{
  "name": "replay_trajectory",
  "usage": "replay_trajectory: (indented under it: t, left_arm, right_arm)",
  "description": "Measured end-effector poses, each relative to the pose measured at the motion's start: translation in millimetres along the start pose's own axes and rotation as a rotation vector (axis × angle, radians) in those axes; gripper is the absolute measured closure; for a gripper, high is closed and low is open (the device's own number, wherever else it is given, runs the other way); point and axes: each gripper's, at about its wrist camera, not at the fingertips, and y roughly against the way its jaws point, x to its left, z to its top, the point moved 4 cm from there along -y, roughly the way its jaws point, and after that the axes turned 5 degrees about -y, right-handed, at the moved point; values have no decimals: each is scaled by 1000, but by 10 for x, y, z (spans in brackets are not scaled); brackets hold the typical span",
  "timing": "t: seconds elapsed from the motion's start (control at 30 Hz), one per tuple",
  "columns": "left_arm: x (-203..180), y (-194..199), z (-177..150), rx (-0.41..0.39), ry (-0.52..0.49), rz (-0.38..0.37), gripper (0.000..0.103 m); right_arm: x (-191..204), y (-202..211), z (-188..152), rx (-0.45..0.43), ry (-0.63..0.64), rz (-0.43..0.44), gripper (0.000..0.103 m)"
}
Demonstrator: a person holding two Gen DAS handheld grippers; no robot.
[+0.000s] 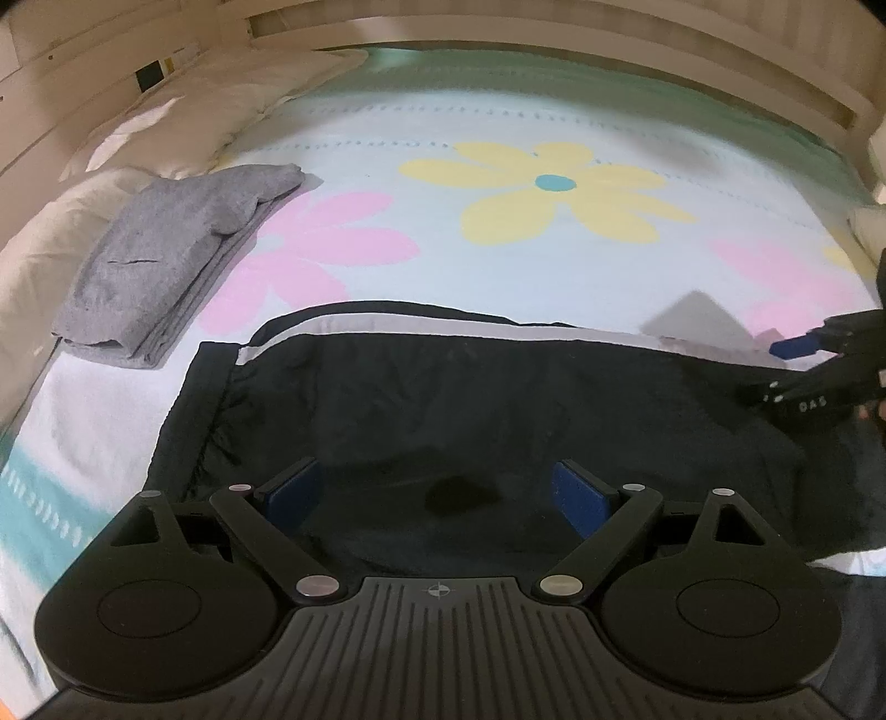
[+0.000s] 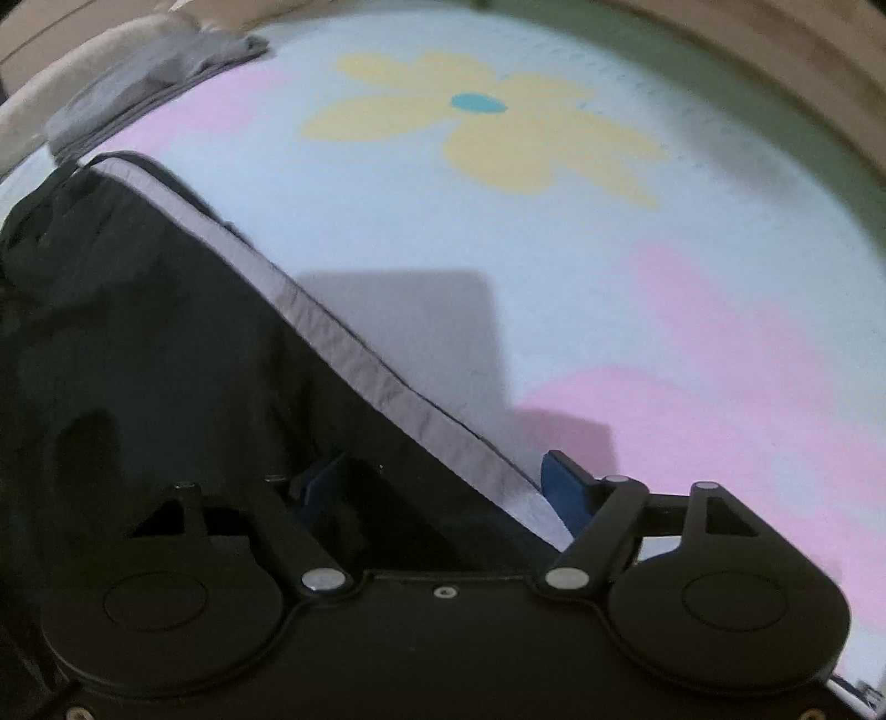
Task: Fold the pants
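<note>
I see the black pants with a pale grey side stripe (image 1: pixel 454 399) spread flat across the near part of the light blue bedspread printed with big yellow and pink flowers (image 1: pixel 498 266), the elastic waistband at the left end and the stripe running along the far edge. My left gripper (image 1: pixel 443 493) hovers over the dark cloth with its blue-padded fingers (image 1: pixel 581 493) spread wide apart — nothing sits between them, and I cannot tell whether the tips touch the fabric.

My right gripper (image 2: pixel 443 487) sits at the striped edge of the pants (image 2: pixel 166 343). Its fingers are also apart: the left pad (image 2: pixel 321 482) is over the black cloth and partly lost against it, the right pad (image 2: pixel 565 487) is over the bedspread (image 2: pixel 554 249) just beyond the stripe, so the edge of the garment runs between them without being pinched. From the left wrist view I see that same gripper (image 1: pixel 797 354) coming in at the right rim of the frame, near the far edge of the pants.

A folded grey knit garment (image 1: pixel 177 260) lies at the far left of the bed, well apart from the pants, beside cream pillows (image 1: pixel 183 127). In the right wrist view the grey garment (image 2: pixel 149 83) shows blurred in the top left corner. A pale wooden bed frame (image 1: pixel 609 33) curves around the far side.
</note>
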Motion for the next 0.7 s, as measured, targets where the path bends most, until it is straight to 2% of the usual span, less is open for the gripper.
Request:
replay_trajectory:
  t: [0.07,0.1,0.13,0.17,0.2,0.27,0.43,0.57,0.7]
  left_arm:
    - [-16,-15,-7,3,-7,-3,13]
    - [-26,-22,-9,5,-9,-4,13]
    - [-35,-23,-13,6,-10,-6,13]
    - [-47,-20,-15,5,-11,-12,13]
    - [-65,-15,-12,3,-11,-21,13]
    - [-88,-2,-5,-2,-9,-43,13]
    - [-176,43,13,-25,-6,-89,13]
    - [-266,110,41,-41,14,-141,13]
    - [-366,213,58,-89,24,-214,13]
  right_arm:
    - [-27,6,-7,2,-22,38,29]
    - [-32,27,-15,-1,-31,46,42]
    - [-31,52,-21,-9,-33,45,63]
    - [-28,91,-29,-18,-37,44,79]
    - [-26,115,-34,-12,-50,57,90]
    - [-60,147,-36,-2,-72,91,90]
    - [214,619,-240,-101,-13,72,91]
    - [565,1043,-498,-160,38,46,93]
    - [930,1283,-753,-165,88,16,93]
